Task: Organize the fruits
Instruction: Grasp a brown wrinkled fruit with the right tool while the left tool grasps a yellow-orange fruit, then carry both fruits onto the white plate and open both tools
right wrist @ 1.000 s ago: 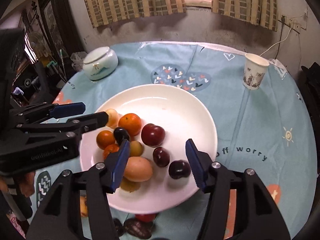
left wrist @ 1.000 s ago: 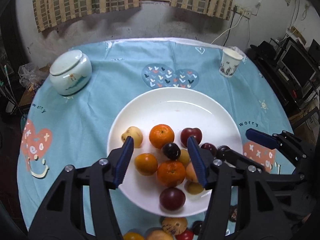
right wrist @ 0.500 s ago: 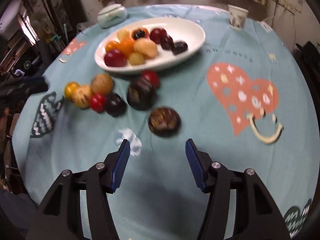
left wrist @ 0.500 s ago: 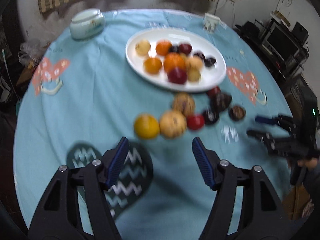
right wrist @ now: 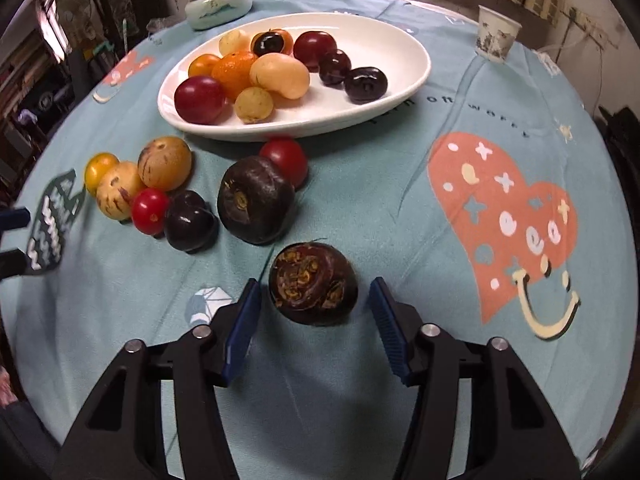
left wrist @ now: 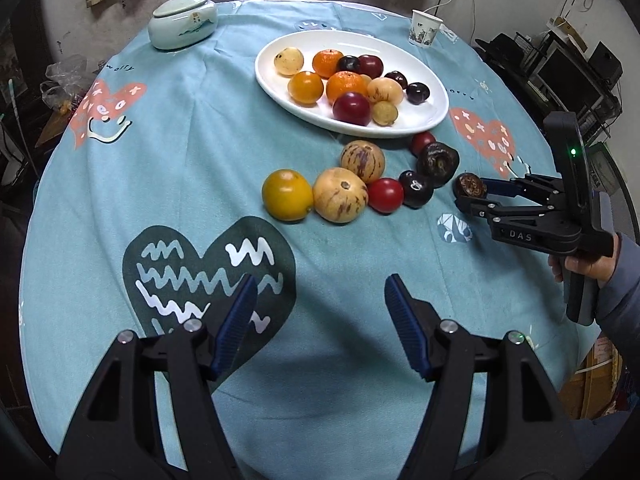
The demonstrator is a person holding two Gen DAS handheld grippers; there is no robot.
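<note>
My right gripper gapes wide around the dark brown fruit on the near tablecloth, pads not touching it. My left gripper hangs wide open, empty.

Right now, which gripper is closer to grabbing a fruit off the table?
The right gripper. Its open fingers already sit on either side of the dark brown fruit, not touching it. The left gripper is open over bare tablecloth.
</note>
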